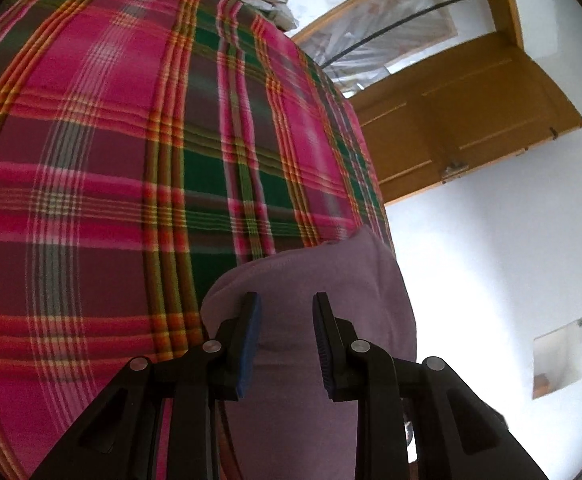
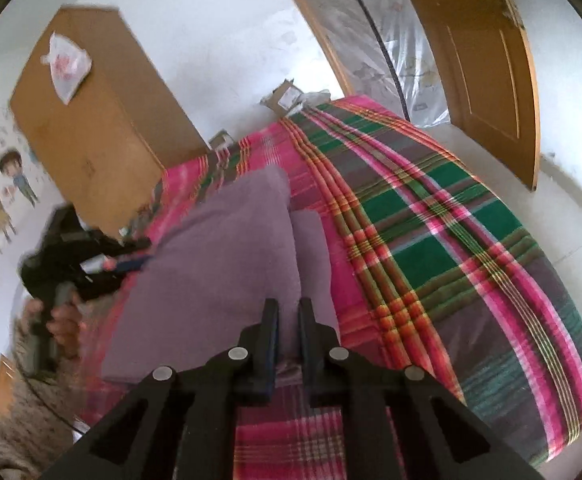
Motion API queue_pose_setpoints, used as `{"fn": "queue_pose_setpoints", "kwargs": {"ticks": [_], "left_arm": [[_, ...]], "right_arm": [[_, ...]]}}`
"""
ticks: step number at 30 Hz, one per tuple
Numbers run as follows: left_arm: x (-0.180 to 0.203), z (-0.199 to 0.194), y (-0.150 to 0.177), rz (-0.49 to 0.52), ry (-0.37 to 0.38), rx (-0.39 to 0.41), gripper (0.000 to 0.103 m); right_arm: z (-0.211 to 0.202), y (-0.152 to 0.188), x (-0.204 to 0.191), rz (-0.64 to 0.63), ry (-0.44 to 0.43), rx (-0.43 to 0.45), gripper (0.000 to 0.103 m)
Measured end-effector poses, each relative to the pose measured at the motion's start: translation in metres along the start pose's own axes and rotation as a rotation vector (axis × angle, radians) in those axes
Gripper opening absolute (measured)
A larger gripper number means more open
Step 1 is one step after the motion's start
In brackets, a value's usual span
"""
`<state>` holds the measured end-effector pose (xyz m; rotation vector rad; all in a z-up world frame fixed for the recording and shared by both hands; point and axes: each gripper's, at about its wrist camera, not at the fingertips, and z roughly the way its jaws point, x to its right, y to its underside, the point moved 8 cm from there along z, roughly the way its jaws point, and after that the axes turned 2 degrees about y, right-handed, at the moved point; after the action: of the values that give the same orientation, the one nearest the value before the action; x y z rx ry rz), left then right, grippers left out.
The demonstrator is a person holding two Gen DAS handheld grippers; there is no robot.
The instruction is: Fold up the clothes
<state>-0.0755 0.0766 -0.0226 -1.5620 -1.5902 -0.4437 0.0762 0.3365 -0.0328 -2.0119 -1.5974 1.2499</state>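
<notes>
Lying near the edge of the plaid blanket (image 2: 431, 240), the purple garment (image 2: 211, 256) looked smooth, with much free bed beyond. The left gripper (image 1: 285, 316) stood open over it; the right gripper (image 2: 289, 312), nearly closed, pinched its hem.

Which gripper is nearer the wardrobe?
Left. The left gripper holds the purple cloth on the side by the wardrobe; the right gripper is farther away.

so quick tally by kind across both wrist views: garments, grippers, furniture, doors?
Garments: 1, the purple garment
Grippers: 2, the left gripper and the right gripper
Furniture: 2, the bed with the plaid blanket and the wooden cabinet
Doors: 1, the wooden door
Total: 6
</notes>
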Motion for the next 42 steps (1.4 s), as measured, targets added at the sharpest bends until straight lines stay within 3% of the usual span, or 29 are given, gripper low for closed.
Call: {"fn": "queue_pose_setpoints", "kwargs": {"ticks": [2, 5, 11, 15, 20, 22, 25, 29, 33, 37, 42], "left_arm": [[0.002, -0.002, 0.001, 0.009, 0.002, 0.0, 0.027], [0.003, -0.005, 0.0, 0.012, 0.001, -0.005, 0.027], [-0.002, -0.015, -0.001, -0.001, 0.01, 0.008, 0.027], [-0.012, -0.023, 0.001, -0.013, -0.014, 0.014, 0.027], [-0.022, -0.02, 0.002, -0.047, -0.003, -0.007, 0.027], [-0.024, -0.017, 0.0, -0.058, 0.002, -0.014, 0.027], [-0.027, -0.014, -0.003, -0.083, 0.014, -0.022, 0.027], [-0.033, -0.013, -0.006, -0.099, 0.002, -0.029, 0.028], [-0.036, -0.011, -0.003, -0.099, -0.017, -0.039, 0.033], [-0.037, -0.008, -0.004, -0.121, -0.006, -0.044, 0.033], [-0.033, -0.006, -0.002, -0.126, 0.019, -0.028, 0.033]], "right_arm": [[-0.001, -0.002, 0.005, 0.021, -0.009, 0.003, 0.01], [0.014, 0.008, 0.013, 0.022, 0.055, -0.048, 0.01], [0.009, 0.007, 0.003, -0.097, 0.172, -0.042, 0.014], [-0.011, -0.003, -0.019, -0.207, 0.246, 0.059, 0.015], [-0.011, 0.004, -0.079, -0.347, 0.087, 0.062, 0.016], [0.0, 0.015, -0.106, -0.402, 0.003, 0.013, 0.026], [0.023, 0.032, -0.147, -0.476, -0.113, -0.08, 0.033], [0.041, 0.061, -0.185, -0.628, -0.175, -0.151, 0.04], [0.049, 0.078, -0.198, -0.732, -0.122, -0.143, 0.048], [0.053, 0.089, -0.2, -0.808, -0.022, -0.124, 0.048], [0.051, 0.095, -0.197, -0.847, 0.078, -0.074, 0.028]]}}
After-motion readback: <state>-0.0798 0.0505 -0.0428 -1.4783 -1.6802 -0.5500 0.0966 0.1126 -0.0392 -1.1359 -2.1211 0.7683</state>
